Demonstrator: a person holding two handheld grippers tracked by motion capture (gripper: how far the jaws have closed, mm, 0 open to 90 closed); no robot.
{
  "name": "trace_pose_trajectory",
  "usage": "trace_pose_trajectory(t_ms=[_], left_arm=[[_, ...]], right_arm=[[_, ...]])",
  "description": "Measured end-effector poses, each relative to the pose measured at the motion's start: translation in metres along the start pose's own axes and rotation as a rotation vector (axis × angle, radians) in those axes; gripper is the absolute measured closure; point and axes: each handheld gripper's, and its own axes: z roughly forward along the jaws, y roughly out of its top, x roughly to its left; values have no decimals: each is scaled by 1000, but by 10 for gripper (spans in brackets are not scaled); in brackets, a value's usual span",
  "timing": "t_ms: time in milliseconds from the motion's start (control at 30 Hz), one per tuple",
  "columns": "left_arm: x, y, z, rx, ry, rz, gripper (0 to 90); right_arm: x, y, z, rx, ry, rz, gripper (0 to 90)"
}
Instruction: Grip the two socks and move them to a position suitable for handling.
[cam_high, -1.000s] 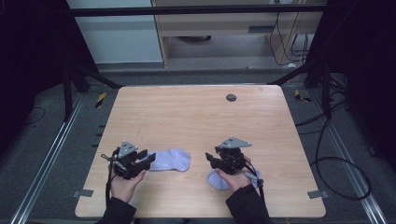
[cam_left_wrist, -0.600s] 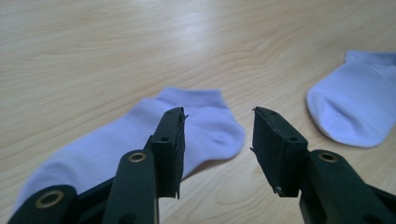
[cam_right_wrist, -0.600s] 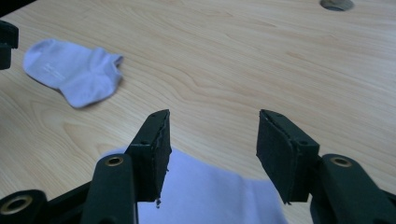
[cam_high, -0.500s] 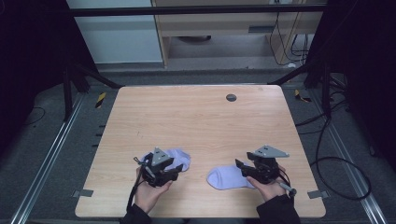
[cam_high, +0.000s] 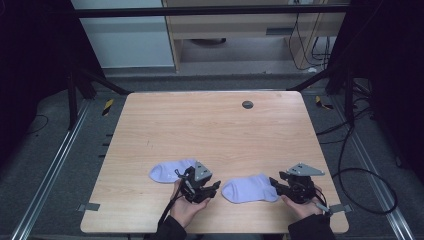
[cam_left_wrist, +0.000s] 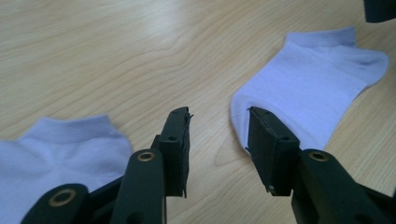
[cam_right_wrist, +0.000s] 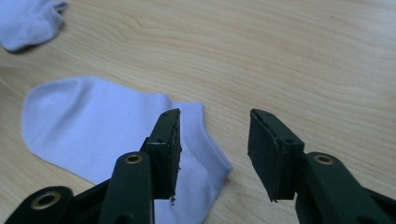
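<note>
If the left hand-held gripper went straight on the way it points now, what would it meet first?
Probably the toe of the right-hand sock, just off the left hand-held gripper; bare table lies between its open jaws.

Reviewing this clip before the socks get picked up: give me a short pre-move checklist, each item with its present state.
1. Left gripper jaws apart, nothing between them: ok; they have just been closing.
2. Right gripper jaws apart, nothing pinched: ok; also just been closing.
3. Right sock lies flat on the table, cuff end by the right gripper: ok.
4. Left sock flat, apart from the other sock: ok.
5. Left gripper lined up on a sock edge: not ok; bare wood lies between its jaws.
6. Right gripper's jaws straddle the cuff: cannot tell.
</note>
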Motion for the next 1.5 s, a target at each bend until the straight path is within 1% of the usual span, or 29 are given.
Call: trace_pose_trajectory(t_ms=[67,100,133,200,233,267,333,367,467,500,533,567,600,700,800,833,900,933,1067,1167,1200,1233,1267,1300,1333,1400,1500], left_arm=[[-5,0,7,18,-1,7,605],[-7,0,10,24,1,13,612],[-9,-1,13,30,3,21,617],[-13,-2,19,50,9,37,629],[-14,-2,23,59,9,44,635],[-15,-3,26,65,9,46,642],[-16,-4,30,73,7,50,649],[-17,-5,32,83,4,54,656],[-18,-8,36,98,-5,51,681],[-17,-8,37,103,-6,52,689],[-17,-8,38,105,-7,49,701],[-17,-9,39,105,-16,44,723],[-17,-8,39,103,-21,36,742],[-17,-8,40,104,-33,26,791],[-16,-8,40,103,-49,16,849],[-16,-8,40,101,-51,14,868],[-15,-8,41,96,-63,3,885],[-15,-7,40,93,-72,-3,888],[-15,-6,32,88,-82,17,890],[-13,-4,19,69,-93,20,891],[-12,-4,13,62,-99,22,891],[-11,-3,10,57,-100,21,891],[-9,-3,5,52,-105,23,891],[-8,-4,3,49,-108,23,891],[-7,-4,-1,44,-114,24,891],[-5,-7,-7,49,-113,33,891],[-1,-13,-13,54,-112,25,891]], right_arm=[[-2,-3,3,16,-1,7,567],[-4,-4,5,29,-4,-1,575],[-4,-5,6,38,-6,8,588],[-7,-8,9,53,-17,1,610],[-8,-9,11,59,-15,7,618],[-9,-11,12,73,-14,9,622],[-11,-13,15,85,-10,7,630],[-11,-13,16,89,-3,14,632],[-11,-14,19,99,1,5,640],[-10,-14,20,100,9,4,646],[-10,-14,21,100,12,-4,653],[-9,-14,22,107,18,2,667],[-9,-14,23,115,20,-6,680],[-7,-15,24,126,29,-9,723],[-7,-15,24,134,37,-8,791],[-7,-14,24,135,40,-6,830],[-6,-14,23,133,48,-6,858],[-5,-13,23,134,50,-5,862],[-2,-9,14,108,62,-6,864],[2,-5,4,70,75,-4,865],[5,-3,0,53,84,-11,865],[8,-2,-4,41,92,-5,865],[10,-1,-6,37,99,-6,865],[14,1,-8,26,109,-11,865],[16,1,-9,24,112,-13,865],[22,4,-11,13,128,-20,865],[33,7,-12,5,154,-17,864]])
